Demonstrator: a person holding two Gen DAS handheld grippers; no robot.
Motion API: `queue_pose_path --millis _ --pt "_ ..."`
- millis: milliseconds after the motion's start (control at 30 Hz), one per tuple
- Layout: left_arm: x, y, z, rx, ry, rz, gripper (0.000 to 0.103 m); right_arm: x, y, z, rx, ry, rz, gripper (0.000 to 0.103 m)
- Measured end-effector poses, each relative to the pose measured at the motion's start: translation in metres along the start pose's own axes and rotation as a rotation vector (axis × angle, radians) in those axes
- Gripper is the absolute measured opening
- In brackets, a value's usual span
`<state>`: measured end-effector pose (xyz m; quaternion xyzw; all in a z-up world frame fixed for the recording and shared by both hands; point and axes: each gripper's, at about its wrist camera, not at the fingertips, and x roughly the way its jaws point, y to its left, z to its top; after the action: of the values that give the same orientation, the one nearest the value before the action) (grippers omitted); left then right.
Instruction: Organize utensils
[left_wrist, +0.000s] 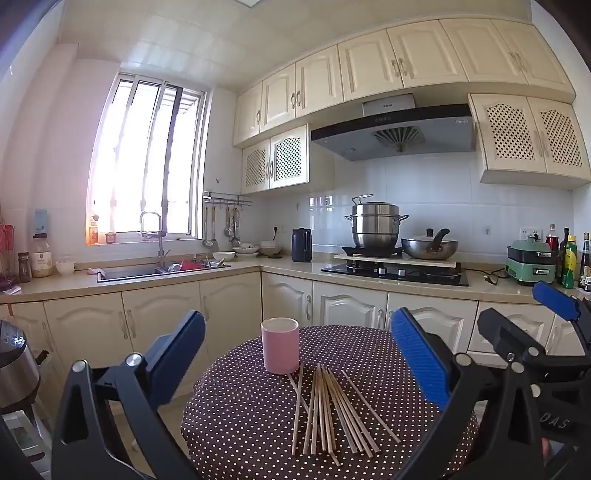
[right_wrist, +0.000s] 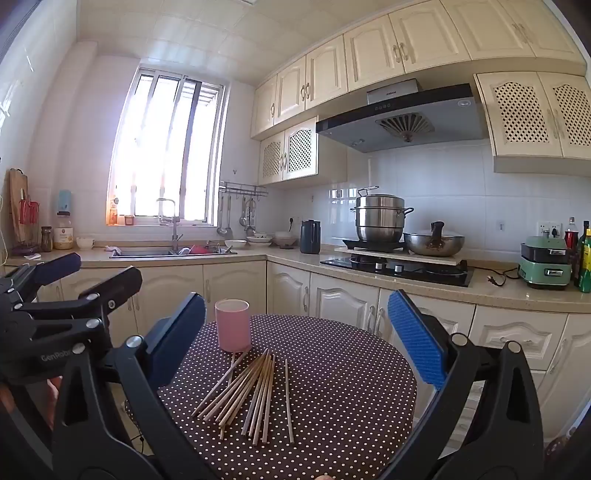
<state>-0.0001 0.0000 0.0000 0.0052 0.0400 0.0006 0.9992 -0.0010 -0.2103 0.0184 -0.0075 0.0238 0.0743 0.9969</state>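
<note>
Several wooden chopsticks (left_wrist: 328, 410) lie loose in a fan on a round table with a brown polka-dot cloth (left_wrist: 388, 461). A pink cup (left_wrist: 280, 345) stands upright just behind them. My left gripper (left_wrist: 297, 354) is open and empty, held above the table's near side. In the right wrist view the chopsticks (right_wrist: 251, 395) and the pink cup (right_wrist: 232, 325) lie ahead on the cloth (right_wrist: 351, 406). My right gripper (right_wrist: 295, 339) is open and empty. Each gripper also shows at the edge of the other's view.
Kitchen counters run behind the table with a sink (left_wrist: 162, 269), a stove (left_wrist: 395, 273) with a steel steamer pot (left_wrist: 376, 229) and a wok (left_wrist: 430, 247). A green appliance (left_wrist: 532, 264) and bottles stand at the right. A rice cooker (left_wrist: 14, 365) sits low at the left.
</note>
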Motion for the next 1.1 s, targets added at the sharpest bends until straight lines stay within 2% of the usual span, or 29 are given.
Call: queue_pose_path --millis 1100 --pt "0.000 0.010 0.001 -0.016 0.000 -0.001 0.099 0.007 0.008 -0.005 -0.008 -0.004 0.009 0.097"
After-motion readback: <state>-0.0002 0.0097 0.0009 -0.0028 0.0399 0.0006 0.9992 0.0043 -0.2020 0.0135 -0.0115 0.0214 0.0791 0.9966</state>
